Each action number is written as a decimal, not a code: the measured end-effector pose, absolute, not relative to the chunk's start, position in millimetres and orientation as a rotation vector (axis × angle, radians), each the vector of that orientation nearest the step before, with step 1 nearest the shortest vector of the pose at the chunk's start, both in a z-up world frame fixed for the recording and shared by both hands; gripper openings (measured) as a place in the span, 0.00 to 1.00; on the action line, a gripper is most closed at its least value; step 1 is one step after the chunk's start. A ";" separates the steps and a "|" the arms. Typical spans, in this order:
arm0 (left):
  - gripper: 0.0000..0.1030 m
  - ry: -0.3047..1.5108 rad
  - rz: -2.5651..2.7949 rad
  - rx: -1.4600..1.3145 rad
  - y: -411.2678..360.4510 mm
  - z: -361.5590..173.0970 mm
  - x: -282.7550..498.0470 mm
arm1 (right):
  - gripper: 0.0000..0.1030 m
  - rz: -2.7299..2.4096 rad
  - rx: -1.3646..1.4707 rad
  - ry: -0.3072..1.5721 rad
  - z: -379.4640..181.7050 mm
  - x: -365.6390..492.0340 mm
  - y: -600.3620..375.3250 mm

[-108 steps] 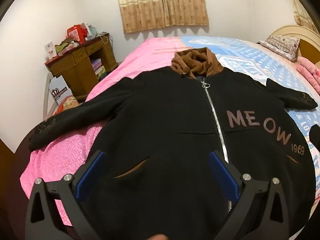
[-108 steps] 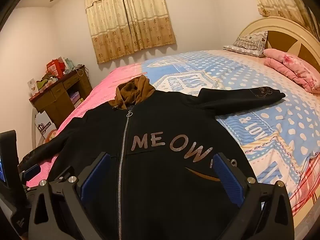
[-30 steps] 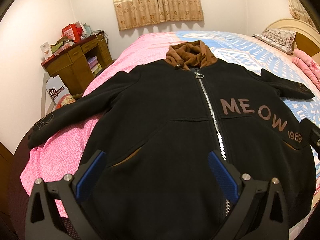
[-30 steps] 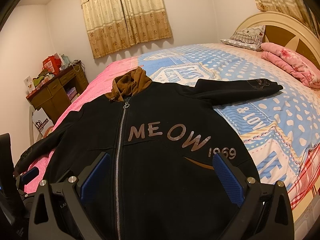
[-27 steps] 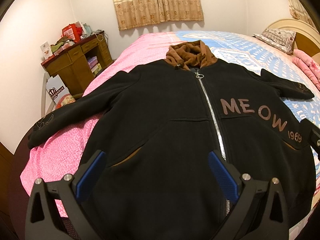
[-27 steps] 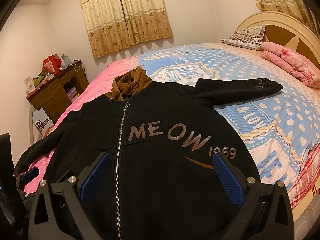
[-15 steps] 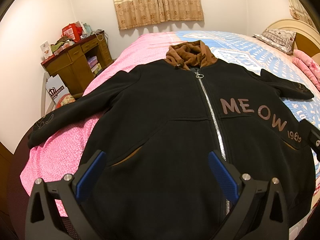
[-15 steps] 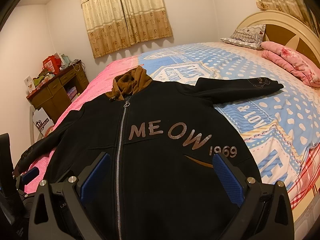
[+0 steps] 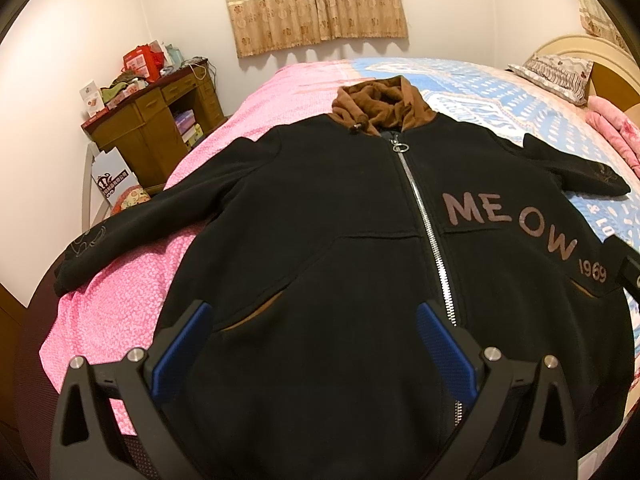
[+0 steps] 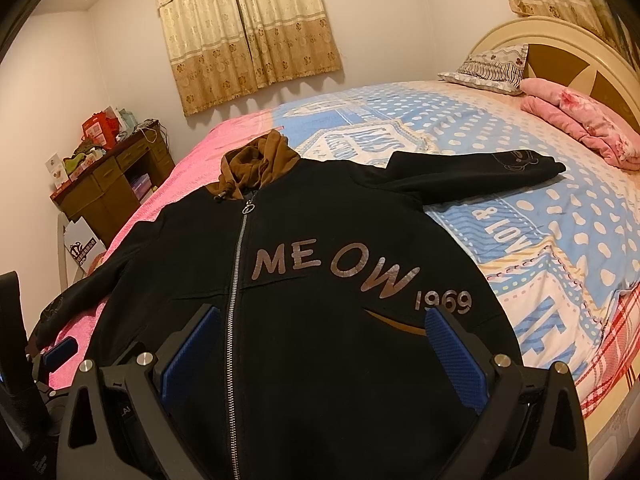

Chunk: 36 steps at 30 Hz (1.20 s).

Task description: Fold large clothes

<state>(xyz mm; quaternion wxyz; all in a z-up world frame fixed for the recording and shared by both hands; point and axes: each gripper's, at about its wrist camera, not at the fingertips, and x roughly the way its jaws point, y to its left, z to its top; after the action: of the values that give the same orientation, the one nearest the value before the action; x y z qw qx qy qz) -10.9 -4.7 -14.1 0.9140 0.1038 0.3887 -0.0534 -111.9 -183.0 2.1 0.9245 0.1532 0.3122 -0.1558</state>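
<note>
Left wrist view: the left claw (image 9: 312, 328) hangs spread wide over the hem of the black jacket (image 9: 320, 232), which lies flat and zipped on the bed (image 9: 120, 312), sleeves out.

Right wrist view: the right claw (image 10: 320, 336) is spread too, apparently clear of the cloth.

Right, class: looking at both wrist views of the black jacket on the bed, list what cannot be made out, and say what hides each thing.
- Jacket hem: both views, covered by the left claw and right claw and cut by the bottom edge.
- Left sleeve cuff print: left wrist view, too faint and warped at the fisheye rim.
- Items on the wooden desk: too small.
- Jacket's back: underneath, against the bed.
</note>
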 end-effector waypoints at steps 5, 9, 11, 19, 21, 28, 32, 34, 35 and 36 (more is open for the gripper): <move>1.00 0.810 -0.100 0.213 -4.8 -13.1 -2.2 | 0.99 -0.333 0.315 0.636 5.1 -108.5 -192.2; 1.00 0.796 -0.090 0.217 -5.7 -9.0 5.3 | 0.99 -0.352 0.333 0.614 16.0 -104.0 -213.5; 1.00 0.786 -0.086 0.221 -8.2 -5.8 11.2 | 0.99 -0.363 0.343 0.602 22.3 -101.2 -226.9; 1.00 0.757 -0.132 0.175 -11.6 17.8 50.9 | 0.99 -0.376 0.412 0.534 62.7 -89.8 -303.7; 1.00 0.752 -0.124 0.133 -1.3 23.4 67.9 | 0.99 -0.423 0.482 0.509 67.6 -92.2 -342.3; 1.00 0.717 0.021 0.057 44.5 9.1 128.0 | 0.78 -0.559 0.737 0.415 36.8 -110.1 -486.2; 1.00 0.699 0.083 0.067 57.1 -15.6 146.0 | 0.59 -0.538 0.976 0.363 -4.4 -112.7 -563.9; 1.00 0.695 0.100 0.065 60.4 -25.8 149.5 | 0.59 -0.566 1.101 0.314 -28.6 -114.6 -598.1; 1.00 0.690 0.107 0.055 62.5 -33.0 150.7 | 0.59 -0.578 1.140 0.308 -38.4 -112.9 -610.3; 1.00 0.684 0.112 0.049 63.7 -37.4 150.3 | 0.59 -0.600 1.171 0.320 -49.6 -108.6 -625.3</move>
<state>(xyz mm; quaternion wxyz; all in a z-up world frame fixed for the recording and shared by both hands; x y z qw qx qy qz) 150.3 63.7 -37.4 0.9402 0.0239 0.3354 0.0550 -108.6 -625.3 -49.6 0.7794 0.5418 0.1480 -0.2775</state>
